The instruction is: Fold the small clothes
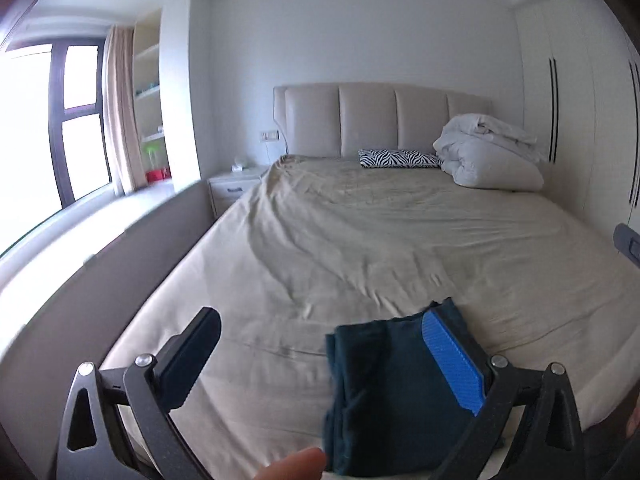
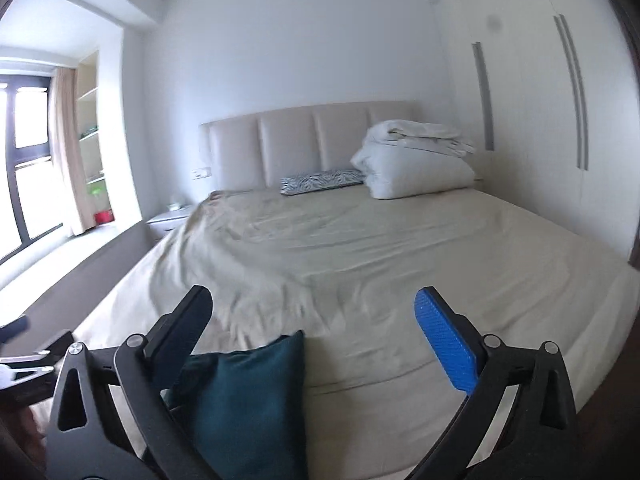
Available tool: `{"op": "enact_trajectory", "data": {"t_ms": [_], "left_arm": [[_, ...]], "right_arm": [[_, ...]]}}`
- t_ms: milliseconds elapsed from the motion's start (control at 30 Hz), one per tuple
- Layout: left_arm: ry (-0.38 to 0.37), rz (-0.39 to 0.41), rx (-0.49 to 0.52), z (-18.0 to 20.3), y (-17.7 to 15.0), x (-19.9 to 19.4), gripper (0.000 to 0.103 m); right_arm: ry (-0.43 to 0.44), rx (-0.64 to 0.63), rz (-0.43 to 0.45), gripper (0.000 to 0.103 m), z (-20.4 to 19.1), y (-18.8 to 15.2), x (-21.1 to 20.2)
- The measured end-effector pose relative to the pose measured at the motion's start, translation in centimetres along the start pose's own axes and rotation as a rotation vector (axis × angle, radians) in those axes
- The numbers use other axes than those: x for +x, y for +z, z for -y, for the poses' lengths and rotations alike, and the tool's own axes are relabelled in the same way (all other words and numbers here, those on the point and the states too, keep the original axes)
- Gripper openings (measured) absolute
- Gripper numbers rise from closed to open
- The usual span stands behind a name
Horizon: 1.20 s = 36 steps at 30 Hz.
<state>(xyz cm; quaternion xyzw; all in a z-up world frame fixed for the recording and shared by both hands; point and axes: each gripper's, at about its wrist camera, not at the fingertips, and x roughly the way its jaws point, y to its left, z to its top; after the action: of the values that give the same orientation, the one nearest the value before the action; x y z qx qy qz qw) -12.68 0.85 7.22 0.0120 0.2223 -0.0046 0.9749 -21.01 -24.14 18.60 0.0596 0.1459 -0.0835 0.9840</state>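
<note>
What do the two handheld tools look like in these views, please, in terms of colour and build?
Both the left tool and right tool have black angular linkage arms with silver round bolts. On each, one finger is plain black and the other carries a ribbed blue pad. No cables show.

— Where are your tools?
— My left tool (image 1: 320, 360) points forward, fingers spread wide apart. My right tool (image 2: 316, 332) does likewise.
— And your hands?
— One fingertip (image 1: 294, 466) shows at the left view's bottom edge.
</note>
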Motion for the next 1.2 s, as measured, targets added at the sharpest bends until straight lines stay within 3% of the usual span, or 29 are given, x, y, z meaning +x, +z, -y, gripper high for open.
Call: {"op": "enact_trajectory", "data": {"t_ms": [67,233,533,800,1200], "left_arm": [[0.017,-0.028,-0.012,-0.2,-0.2,-0.4,0.103],[0.010,-0.065,-0.020,-0.3,-1.0,-0.5,0.103],[0.004,-0.117,-0.004,0.0,-2.4,0.4,0.103],[0.020,-0.147,0.004,-0.2,-3.5,1.6,0.103],[0.028,-0.180,0.003,-0.6,-4.3,2.8,0.103]], "right_arm": [[-0.020,-0.005,-0.051,0.103,-0.2,0.8,-0.7],[0.026,0.056,-0.201,0.103,-0.2,0.8,-1.6],[0.030,-0.020,-0.328,0.103,-2.8,-4.0,-0.7],[0.000,-0.088,-0.364,0.103,-4.8,-6.8,2.3],[0.007,-0.079,-0.412,0.103,-5.1,-7.8,4.3]]}}
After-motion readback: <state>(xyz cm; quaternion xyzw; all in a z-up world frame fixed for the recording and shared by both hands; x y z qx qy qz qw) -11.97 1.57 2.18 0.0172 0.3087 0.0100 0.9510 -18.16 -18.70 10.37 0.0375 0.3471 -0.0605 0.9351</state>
